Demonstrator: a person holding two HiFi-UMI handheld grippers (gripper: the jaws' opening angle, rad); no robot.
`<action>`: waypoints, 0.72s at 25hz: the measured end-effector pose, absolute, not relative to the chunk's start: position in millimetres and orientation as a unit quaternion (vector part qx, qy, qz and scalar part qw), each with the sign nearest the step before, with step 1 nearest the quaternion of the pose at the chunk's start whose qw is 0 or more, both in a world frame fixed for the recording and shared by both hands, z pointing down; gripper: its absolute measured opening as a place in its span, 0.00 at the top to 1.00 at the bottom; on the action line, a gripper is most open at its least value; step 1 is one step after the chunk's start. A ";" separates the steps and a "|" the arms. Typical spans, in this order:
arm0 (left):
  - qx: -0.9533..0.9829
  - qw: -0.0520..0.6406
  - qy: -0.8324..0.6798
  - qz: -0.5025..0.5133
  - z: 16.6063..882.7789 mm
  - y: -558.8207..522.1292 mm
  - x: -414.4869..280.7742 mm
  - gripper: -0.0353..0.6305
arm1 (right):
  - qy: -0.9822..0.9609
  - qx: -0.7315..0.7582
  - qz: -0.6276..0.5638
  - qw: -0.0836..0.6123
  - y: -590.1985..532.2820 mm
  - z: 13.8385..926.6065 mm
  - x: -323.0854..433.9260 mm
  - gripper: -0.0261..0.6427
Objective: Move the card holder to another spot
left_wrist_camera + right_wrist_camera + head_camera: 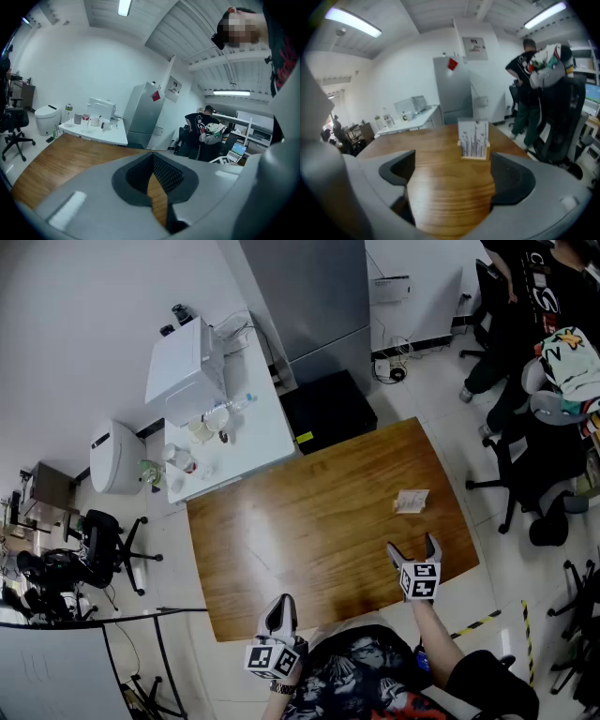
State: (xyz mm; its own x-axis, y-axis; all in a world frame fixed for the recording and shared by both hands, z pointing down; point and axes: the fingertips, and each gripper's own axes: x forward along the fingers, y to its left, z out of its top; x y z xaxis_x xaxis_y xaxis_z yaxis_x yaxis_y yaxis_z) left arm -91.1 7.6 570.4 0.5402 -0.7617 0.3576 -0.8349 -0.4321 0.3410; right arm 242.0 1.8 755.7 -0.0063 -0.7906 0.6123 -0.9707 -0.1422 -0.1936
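The card holder (411, 501) is a small pale wooden stand with white cards in it, standing on the wooden table (309, 531) towards its right side. In the right gripper view the card holder (474, 139) stands upright straight ahead of the jaws, some way off. My right gripper (413, 550) is open with nothing between its fingers, near the table's front edge, short of the holder. My left gripper (280, 612) hangs at the front edge on the left, its jaws nearly together and empty; in its own view the left gripper (154, 183) shows only a thin gap.
A white side table (225, 432) with cups and a white appliance (185, 367) stands beyond the far left corner. A grey fridge (305, 296) and a black box (328, 411) are behind the table. A person and office chairs (534, 456) are on the right.
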 end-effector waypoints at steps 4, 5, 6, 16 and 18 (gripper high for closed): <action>0.839 0.250 -0.478 0.074 579.3 11.8 -77.3 0.94 | -0.569 0.727 0.351 0.158 -45.8 826.9 310.6 0.09; 0.835 0.251 -0.483 0.078 581.0 13.0 -77.1 0.94 | -0.564 0.731 0.349 0.162 -62.8 834.3 321.7 0.09; 0.831 0.253 -0.489 0.082 582.2 14.9 -78.7 0.94 | -0.562 0.734 0.341 0.169 -80.9 840.0 329.8 0.09; 0.825 0.243 -0.507 0.061 578.8 17.6 -100.7 0.93 | -0.607 0.719 0.248 0.232 -123.8 792.0 316.2 0.13; 0.831 0.240 -0.501 0.041 569.7 6.4 -104.9 0.92 | -0.602 0.739 0.227 0.201 -101.2 737.9 311.2 0.13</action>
